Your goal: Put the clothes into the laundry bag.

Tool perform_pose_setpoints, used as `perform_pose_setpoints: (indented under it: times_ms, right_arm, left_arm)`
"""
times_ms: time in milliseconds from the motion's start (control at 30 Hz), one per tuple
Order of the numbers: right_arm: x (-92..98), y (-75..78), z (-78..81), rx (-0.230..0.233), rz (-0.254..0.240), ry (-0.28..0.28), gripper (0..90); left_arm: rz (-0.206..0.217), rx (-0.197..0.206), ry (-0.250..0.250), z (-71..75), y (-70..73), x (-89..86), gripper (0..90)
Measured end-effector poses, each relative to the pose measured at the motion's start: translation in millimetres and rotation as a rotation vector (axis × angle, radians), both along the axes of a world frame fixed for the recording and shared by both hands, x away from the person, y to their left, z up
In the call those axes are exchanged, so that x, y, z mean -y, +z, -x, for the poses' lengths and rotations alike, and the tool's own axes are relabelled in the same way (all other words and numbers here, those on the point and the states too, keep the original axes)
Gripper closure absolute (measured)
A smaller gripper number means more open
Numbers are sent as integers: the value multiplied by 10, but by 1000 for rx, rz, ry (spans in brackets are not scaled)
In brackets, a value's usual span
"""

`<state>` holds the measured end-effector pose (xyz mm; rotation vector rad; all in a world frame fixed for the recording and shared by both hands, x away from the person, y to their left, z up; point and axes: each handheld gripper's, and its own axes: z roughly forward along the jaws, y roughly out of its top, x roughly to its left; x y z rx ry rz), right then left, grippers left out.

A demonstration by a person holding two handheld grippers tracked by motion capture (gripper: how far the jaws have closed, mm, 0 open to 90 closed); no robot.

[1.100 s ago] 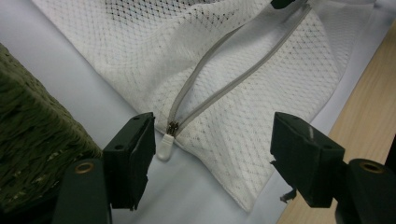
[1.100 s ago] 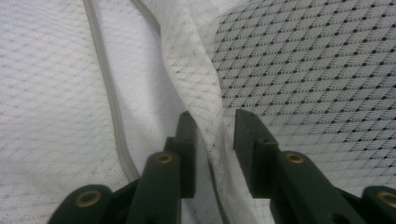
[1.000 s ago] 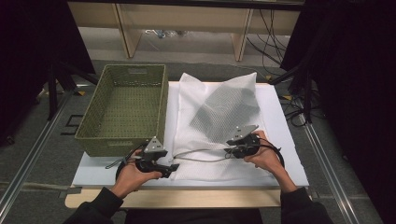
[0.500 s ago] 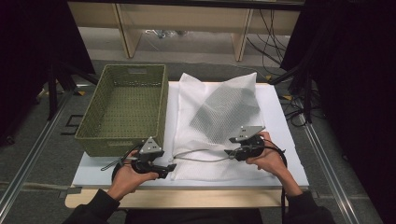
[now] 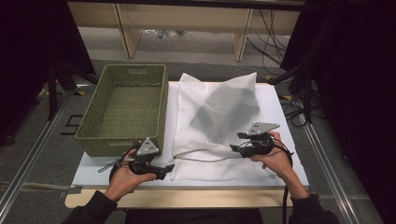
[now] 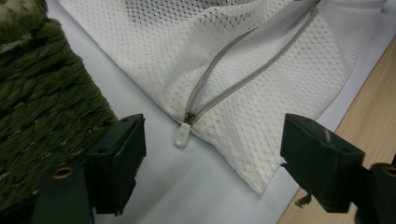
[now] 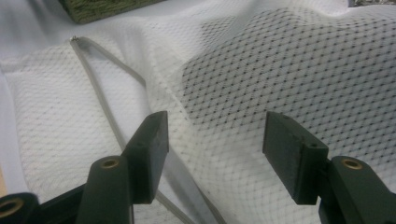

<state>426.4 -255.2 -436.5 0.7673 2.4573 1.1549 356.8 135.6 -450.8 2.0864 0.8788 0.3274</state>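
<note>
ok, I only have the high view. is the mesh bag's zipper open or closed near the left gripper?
Observer: Partly open. In the left gripper view the two grey zipper tapes split apart above the slider.
Operator: Where's the pull?
Observer: The pale zipper pull lies on the white board, ahead of the left gripper, whose jaws stand wide apart.
Operator: Right gripper holding anything?
Observer: No. The right gripper is open over the mesh bag, with dark fabric showing through the net.

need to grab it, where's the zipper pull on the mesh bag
In the left gripper view the zipper pull lies on the white board at the mesh bag's near-left corner, between the open jaws, beside the green basket.
</note>
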Motion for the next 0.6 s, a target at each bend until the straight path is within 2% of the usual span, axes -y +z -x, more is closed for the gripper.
perform_pose_setpoints:
  times_ms: [100,167,200,233,333,367,400,467,500,533,567,600]
  right_arm:
    - [53,6,31,0,-6,-32,403]
    - [91,9,32,29,4,-35,398]
    - [108,8,42,13,-1,-35,396]
    - [128,8,50,23,-3,-41,393]
    - [177,-4,70,7,-15,-52,388]
    - [197,-6,76,25,-9,-59,387]
    - [205,-13,83,10,-14,-51,385]
    - [226,-18,109,21,-14,-71,381]
    - [229,-22,114,15,-17,-60,380]
    - [239,-20,126,27,-16,-68,376]
    - [244,-22,138,12,-22,-66,376]
    - [250,-20,160,25,-24,-84,375]
  left_arm:
    - [14,-7,6,14,-6,-4,208]
    - [14,-5,0,18,-8,-13,197]
    - [12,-3,12,20,-9,-18,191]
    - [16,0,-2,15,-7,-31,186]
    - [24,-4,19,23,-2,-50,170]
    - [28,-3,17,23,-4,-56,170]
    - [30,-1,21,28,-6,-60,170]
    - [33,3,20,40,-6,-66,169]
    - [29,3,20,48,-1,-72,165]
    - [27,8,20,54,1,-78,159]
    - [29,9,20,58,1,-82,160]
    - [31,7,17,60,-2,-89,160]
